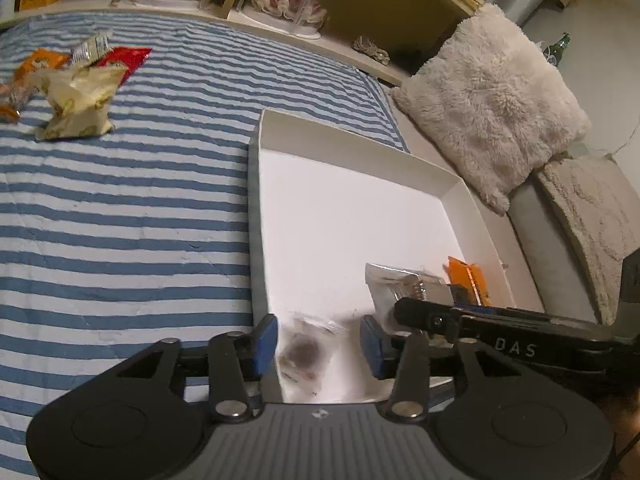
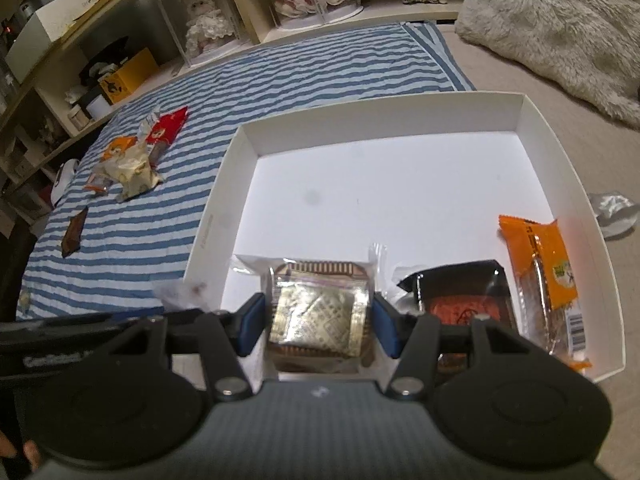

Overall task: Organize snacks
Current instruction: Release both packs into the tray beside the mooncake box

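Three packets lie in the near end of the white box (image 2: 532,120) and a fourth looks to be arriving: a gold-patterned cake packet (image 2: 320,312) at centre, a black packet (image 2: 464,296) just beside it, and an orange packet (image 2: 544,264) against the right wall. The right gripper (image 2: 320,328) has its jaws clamped on the gold packet, blue pads against both sides, so that item appears lowered to the box floor but not released. The left gripper (image 1: 318,346) hangs over the near left corner of the box; its jaws stand apart, and a small clear packet (image 1: 306,354) with a dark round snack sits blurred between them, untouched by either pad. By judgement it is dropping or has just dropped into the box.

Outstanding work: a loose pile (image 2: 128,164) of cream, orange, red and silver wrappers remains on the striped blanket (image 1: 120,220) well apart from the box, and a brown bar (image 2: 74,232) lies alone nearer the blanket's left edge. Judged so, the task is near the halfway mark.

Clearance: the far two-thirds of the box floor is bare, leaving ample room for the remainder. The box walls are low but upright; the left wall is the edge to clear on each trip from the pile. The two grippers crowd the near end, the right one's arm crossing just beside the left's pad. A fluffy cushion (image 1: 488,92) borders the far right corner, clear of the route. Blanket between pile and box is unobstructed.
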Demonstrator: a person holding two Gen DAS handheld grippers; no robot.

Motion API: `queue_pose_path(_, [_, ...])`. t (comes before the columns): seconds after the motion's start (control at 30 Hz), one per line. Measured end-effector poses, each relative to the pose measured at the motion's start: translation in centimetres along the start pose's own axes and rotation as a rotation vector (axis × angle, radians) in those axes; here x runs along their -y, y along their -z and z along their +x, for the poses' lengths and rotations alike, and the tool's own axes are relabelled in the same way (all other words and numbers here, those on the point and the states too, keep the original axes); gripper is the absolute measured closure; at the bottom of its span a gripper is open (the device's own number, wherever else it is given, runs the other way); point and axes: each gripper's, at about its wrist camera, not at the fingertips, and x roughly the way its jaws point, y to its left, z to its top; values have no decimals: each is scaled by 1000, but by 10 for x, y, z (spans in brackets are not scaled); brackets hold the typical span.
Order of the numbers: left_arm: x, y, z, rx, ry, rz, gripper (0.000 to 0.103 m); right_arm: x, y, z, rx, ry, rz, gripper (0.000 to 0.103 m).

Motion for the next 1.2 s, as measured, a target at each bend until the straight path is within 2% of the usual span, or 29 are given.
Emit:
queue_pose_path(0.2, [0,1,-6,-9,-19,22,51,-8,-3,8,-21,36,-23,39])
queue_pose_path(0.37, [-1,3,-9,-18,-38,36,46,-12,-6,5,2,73,-24,23])
queue_pose_path(0.73, [-1,5,-21,-27,-52,56,38,-5,-1,-16,-6,76,-6,19])
queue_pose_path(0.8, [-1,6,-22,-28,-55,62,33,-4,2,-21,-5,74,-8,17])
queue_pose_path(0.87, [0,7,-25,-27,-59,69,20,-3,4,-27,3,74,1,14])
queue_pose_path(1.07, [-1,7,-38,-18,-69,77,5,-8,8,-47,18,80,-14,1])
queue_pose_path(1.2, [-2,8,-48,-6,-87,88,0,-8,11,-57,15,85,-23,1])
